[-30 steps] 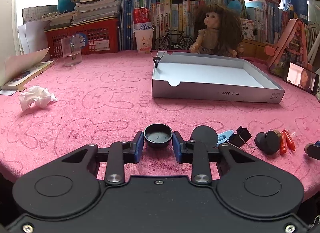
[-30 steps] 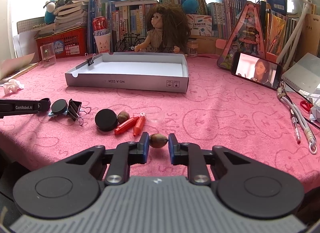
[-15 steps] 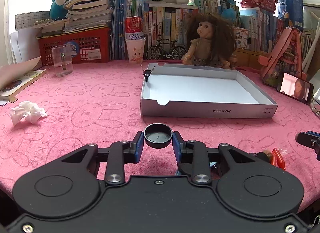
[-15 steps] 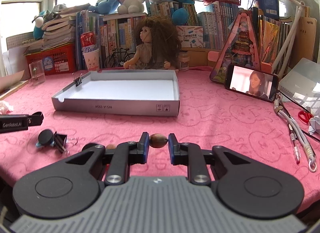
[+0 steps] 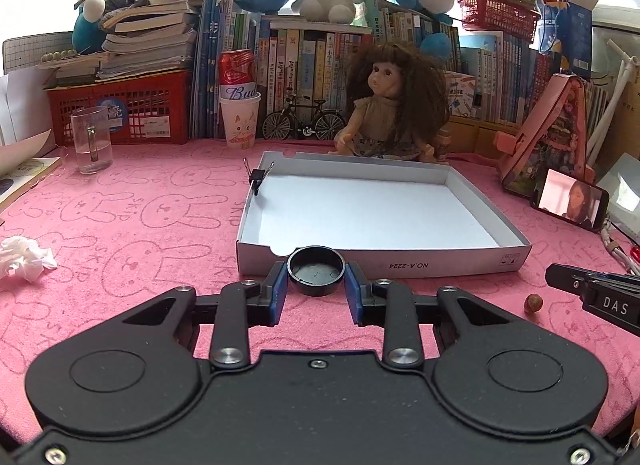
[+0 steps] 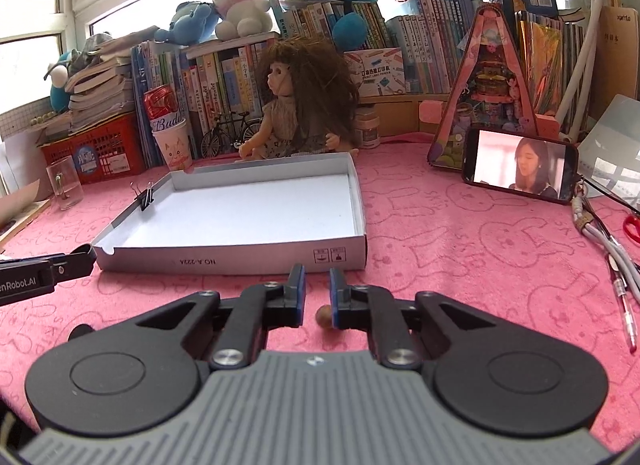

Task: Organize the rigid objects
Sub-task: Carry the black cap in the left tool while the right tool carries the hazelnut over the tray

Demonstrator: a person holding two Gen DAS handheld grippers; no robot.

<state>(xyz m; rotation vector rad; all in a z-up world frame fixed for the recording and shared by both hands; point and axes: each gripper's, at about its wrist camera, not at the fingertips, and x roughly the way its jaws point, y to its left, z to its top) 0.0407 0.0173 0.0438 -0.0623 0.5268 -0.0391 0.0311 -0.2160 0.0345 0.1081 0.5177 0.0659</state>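
Observation:
My left gripper [image 5: 316,283] is shut on a black round cap [image 5: 316,270] and holds it just in front of the near wall of the shallow white box [image 5: 440,263]. My right gripper [image 6: 317,285] is slightly open with nothing between its pads. A brown nut [image 6: 324,317] lies on the pink cloth below it, beside the right finger; it also shows in the left wrist view [image 5: 533,302]. The white box [image 6: 240,261] lies straight ahead of the right gripper. A black binder clip [image 5: 258,177] is clipped on the box's left wall.
A doll [image 5: 390,105] sits behind the box. A glass [image 5: 91,139] stands far left and a crumpled tissue [image 5: 24,257] lies left. A phone [image 6: 520,163] leans at the right, with cables and a pen [image 6: 622,285] near it. Books line the back.
Both grippers rose and moved toward the box. The nut slipped out of my right gripper and now lies on the cloth. The left still holds the cap.

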